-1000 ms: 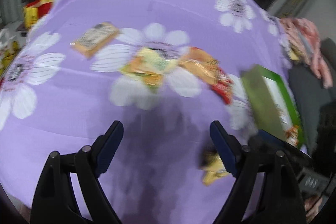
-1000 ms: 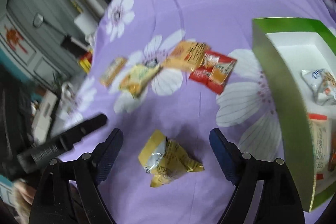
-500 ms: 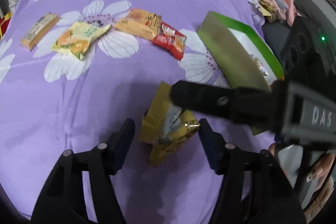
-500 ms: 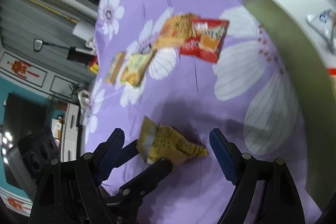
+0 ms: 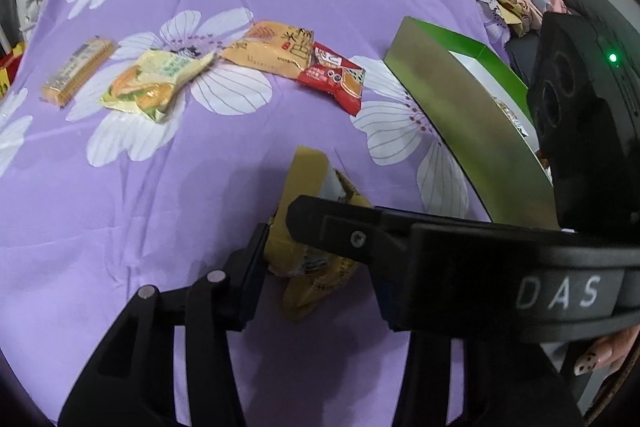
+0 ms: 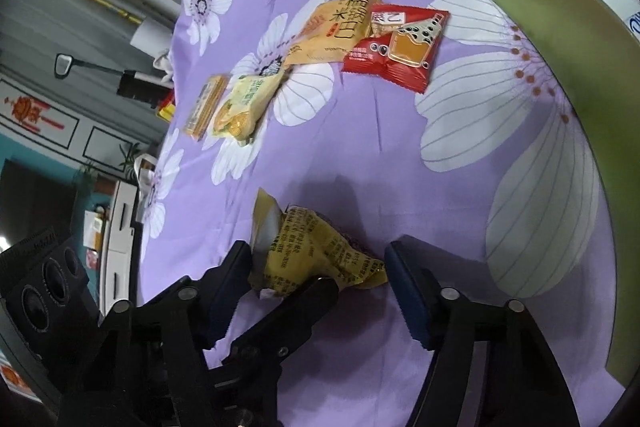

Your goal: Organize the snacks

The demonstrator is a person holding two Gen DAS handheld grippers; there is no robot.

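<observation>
The purple flowered cloth (image 5: 168, 187) looks matt and faintly creased. The yellow snack packet (image 6: 316, 255) is crinkled, glossy film. The green box (image 5: 460, 107) seems smooth card, possibly satin-finished. Gripper fingers (image 6: 408, 295) are matt black plastic.

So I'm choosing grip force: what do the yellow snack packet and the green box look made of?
Yellow snack packet: thin plastic film, apparently, glossy and crinkled, with a silvery inside at the torn end. Green box: probably paperboard, with stiff flat walls, a smooth, faintly sheened green outside and a white inside.
</observation>
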